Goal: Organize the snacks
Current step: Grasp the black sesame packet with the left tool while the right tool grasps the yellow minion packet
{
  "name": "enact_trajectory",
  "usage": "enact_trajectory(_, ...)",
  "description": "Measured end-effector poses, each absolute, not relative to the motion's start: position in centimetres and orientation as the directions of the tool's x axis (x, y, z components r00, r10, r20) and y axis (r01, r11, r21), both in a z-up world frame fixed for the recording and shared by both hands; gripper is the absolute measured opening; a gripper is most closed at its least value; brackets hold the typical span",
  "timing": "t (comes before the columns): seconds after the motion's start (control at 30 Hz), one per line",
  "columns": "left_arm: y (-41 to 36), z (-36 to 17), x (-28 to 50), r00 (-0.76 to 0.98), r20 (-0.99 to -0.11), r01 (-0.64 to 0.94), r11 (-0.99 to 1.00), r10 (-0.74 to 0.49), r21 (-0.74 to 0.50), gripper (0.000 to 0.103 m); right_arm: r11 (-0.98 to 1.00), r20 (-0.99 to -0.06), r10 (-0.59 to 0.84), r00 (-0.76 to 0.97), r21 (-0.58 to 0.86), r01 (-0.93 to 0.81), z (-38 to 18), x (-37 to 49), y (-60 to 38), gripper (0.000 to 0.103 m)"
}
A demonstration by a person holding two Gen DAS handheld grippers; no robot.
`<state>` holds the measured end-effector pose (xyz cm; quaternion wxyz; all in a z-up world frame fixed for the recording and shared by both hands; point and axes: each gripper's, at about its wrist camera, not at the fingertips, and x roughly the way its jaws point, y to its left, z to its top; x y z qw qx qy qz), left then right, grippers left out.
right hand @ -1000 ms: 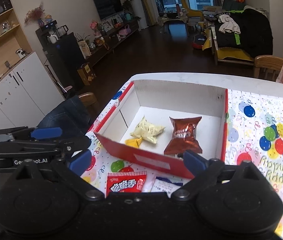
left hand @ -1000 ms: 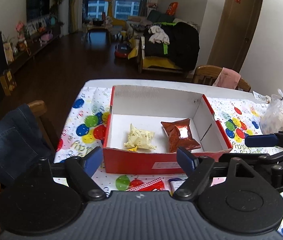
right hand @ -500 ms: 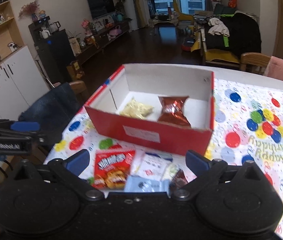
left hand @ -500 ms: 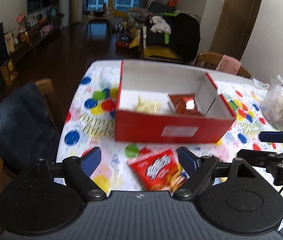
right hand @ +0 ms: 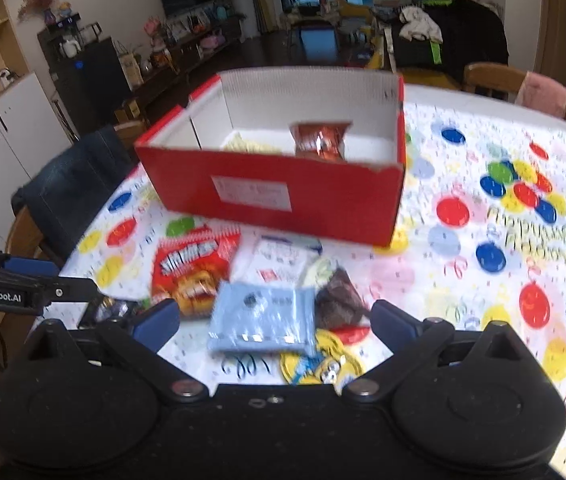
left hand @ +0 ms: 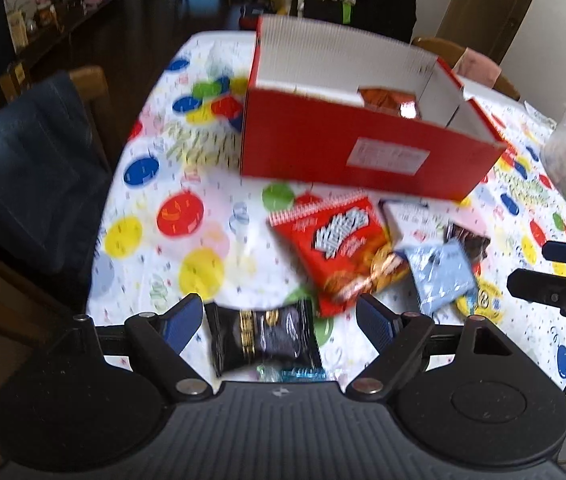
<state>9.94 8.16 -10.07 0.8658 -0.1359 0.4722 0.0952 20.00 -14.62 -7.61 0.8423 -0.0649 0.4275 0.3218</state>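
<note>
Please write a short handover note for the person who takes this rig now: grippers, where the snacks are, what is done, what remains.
Left gripper: open, empty, above the black packet.
Right gripper: open, empty, above the light blue packet.
Done: yellow packet and dark red packet lie in the red box.
Left: red packet, white packet, brown packet, a yellow cartoon packet, plus the black and light blue ones, all on the tablecloth before the box.
</note>
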Motion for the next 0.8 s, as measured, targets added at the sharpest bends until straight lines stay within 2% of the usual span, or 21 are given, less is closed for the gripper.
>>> enact_trajectory(0.47, 7.4, -14.0, 11.3, 0.438, -0.898, -0.307, 0.945, 0.039, -0.109, 0.084, 0.723, -0.829, 0.445, 0.338, 0.111, -0.681, -12.1, 20.1, -14.6, 0.094)
enact_trajectory(0.53, 7.4, -14.3, 11.5, 0.430, -0.902, -0.309, 0.945, 0.041, -0.105, 0.084, 0.722, -0.838, 0.433, 0.330, 0.104, -0.684, -12.7, 20.4, -14.6, 0.090)
enact_trajectory(0.67, 7.3, -14.6, 12.0, 0.418, -0.907, -0.312, 0.946, 0.049, -0.093, 0.084, 0.709, -0.855, 0.404, 0.324, 0.069, -0.702, -13.6, 20.9, -14.2, 0.085)
enact_trajectory(0.8, 7.4, -15.0, 12.3, 0.403, -0.913, -0.321, 0.943, 0.054, -0.086, 0.084, 0.661, -0.863, 0.388, 0.325, 0.015, -0.750, -14.1, 20.8, -13.6, 0.084)
